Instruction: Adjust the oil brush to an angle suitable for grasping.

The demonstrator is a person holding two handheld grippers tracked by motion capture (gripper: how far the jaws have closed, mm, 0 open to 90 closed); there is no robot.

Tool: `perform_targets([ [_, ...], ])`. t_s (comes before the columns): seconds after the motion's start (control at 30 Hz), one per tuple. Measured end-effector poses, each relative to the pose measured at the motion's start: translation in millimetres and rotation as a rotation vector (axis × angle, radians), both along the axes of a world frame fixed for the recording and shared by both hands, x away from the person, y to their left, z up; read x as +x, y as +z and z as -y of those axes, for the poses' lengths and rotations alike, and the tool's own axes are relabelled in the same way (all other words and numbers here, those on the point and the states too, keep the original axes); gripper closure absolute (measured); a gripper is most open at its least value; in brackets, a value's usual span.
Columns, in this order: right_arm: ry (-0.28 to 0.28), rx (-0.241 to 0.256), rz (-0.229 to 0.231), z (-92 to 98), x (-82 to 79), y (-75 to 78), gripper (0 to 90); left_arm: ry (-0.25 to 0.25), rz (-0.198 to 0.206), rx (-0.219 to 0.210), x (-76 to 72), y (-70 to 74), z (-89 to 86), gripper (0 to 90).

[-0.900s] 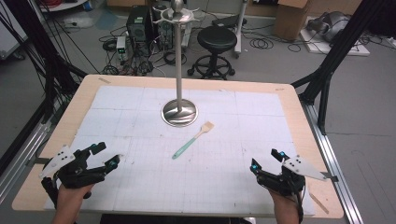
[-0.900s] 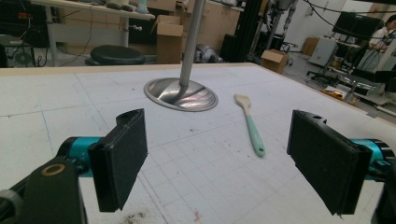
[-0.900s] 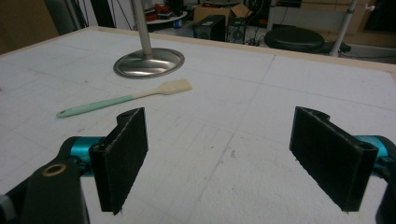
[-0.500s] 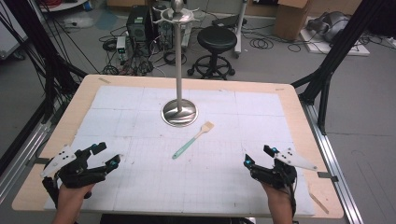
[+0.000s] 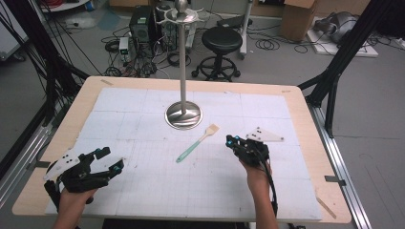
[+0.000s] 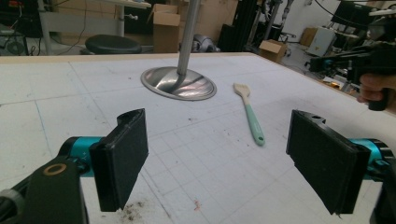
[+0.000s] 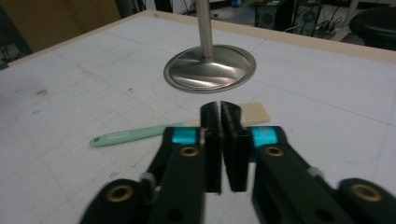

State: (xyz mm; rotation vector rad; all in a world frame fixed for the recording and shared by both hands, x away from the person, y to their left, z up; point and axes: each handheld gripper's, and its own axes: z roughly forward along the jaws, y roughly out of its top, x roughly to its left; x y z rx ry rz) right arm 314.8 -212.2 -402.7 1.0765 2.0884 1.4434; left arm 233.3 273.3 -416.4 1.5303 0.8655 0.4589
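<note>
The bench (image 5: 305, 124) carries a white gridded mat. A metal stand (image 5: 183, 114), consisting of a round base and an upright pole, sits on the mat at centre rear. A brush (image 5: 197, 143) with a mint-green handle and pale bristles lies flat on the mat, just in front of the stand base and apart from it, bristle end toward the right rear.

The left tongs (image 5: 111, 160) are held low over the front left of the mat, well apart from the brush. Their jaws stand wide apart and hold nothing.

The right tongs (image 5: 234, 141) are near the brush, on its right side. Their jaws are closed together with a hairline gap, and appear to hold nothing. In the right gripper view the right tongs (image 7: 220, 109) overlap the brush neck, but contact cannot be confirmed.
</note>
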Motion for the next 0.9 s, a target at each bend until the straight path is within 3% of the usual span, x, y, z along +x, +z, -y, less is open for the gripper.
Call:
perform_targets([
  [0.1, 0.006, -0.027, -0.012, -7.2, 9.6, 0.1, 89.7, -0.001, -0.002, -0.001, 0.4, -0.2, 0.0, 21.3],
  [0.13, 0.012, -0.052, -0.033, -17.1, 21.7, -0.5, 89.7, -0.005, -0.004, 0.002, 0.8, -0.3, -0.2, 21.4],
  [0.4, 0.061, -0.179, -0.104, -60.7, 65.2, -7.3, 90.0, -0.008, -0.014, 0.007, 1.3, -1.9, -0.2, 22.2],
  [0.5, 0.054, -0.186, -0.125, -67.3, 73.8, -10.2, 90.0, -0.011, -0.011, 0.010, 1.3, -2.4, 0.0, 23.6],
  [0.53, 0.052, -0.198, -0.138, -73.6, 83.8, -14.6, 90.0, -0.011, -0.015, 0.006, 1.6, -2.8, 0.0, 23.6],
  [0.9, 0.025, -0.262, -0.211, -86.2, 101.8, -37.7, 90.0, -0.017, -0.018, 0.005, 2.1, -3.4, -0.4, 23.6],
])
